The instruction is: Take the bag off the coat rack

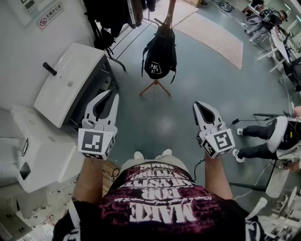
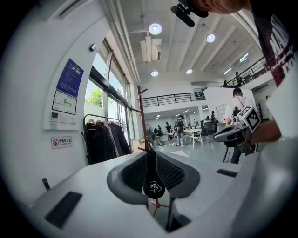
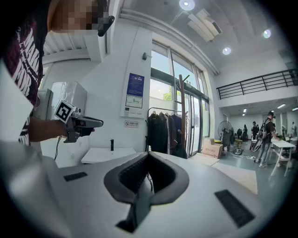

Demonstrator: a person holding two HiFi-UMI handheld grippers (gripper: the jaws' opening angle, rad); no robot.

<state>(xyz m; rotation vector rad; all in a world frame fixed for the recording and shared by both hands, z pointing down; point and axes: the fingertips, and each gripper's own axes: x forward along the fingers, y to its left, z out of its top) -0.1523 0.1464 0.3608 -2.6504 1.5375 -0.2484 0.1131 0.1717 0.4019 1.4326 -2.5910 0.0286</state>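
**Status: approach stage. No contact with the target object.**

1. Target location. The black fabric backpack [image 1: 160, 56] hangs upright from the top of the reddish-brown wooden coat rack [image 1: 169, 13]. The rack's splayed feet rest on the grey floor [image 1: 164, 122]. The backpack is well ahead of both tools, roughly on the centre line between them.

2. Left gripper [image 1: 113, 94]. The jaws stand only slightly apart and hold nothing. In the left gripper view the distant backpack and the rack feet show through the narrow slit between the jaws, so this tool is lined up with the target.

3. Right gripper [image 1: 197, 106]. The jaws are fully closed on nothing. The right gripper view points left of the rack, toward a rail of dark hanging garments [image 3: 164, 131] and the white wall.

4. Surroundings. A white slanted-top cabinet [image 1: 70, 82] stands at the operator's left. A pale beige floor mat [image 1: 216, 33] lies beyond the rack.

5. Work done: none that the views show. The backpack is on the rack, untouched.

6. Work remaining, as judged from this state:
   - Close the distance to the rack.
   - Open the jaws wide enough for a strap or the top loop.
   - Clamp, lift the loop clear of the peg, and draw the backpack away.
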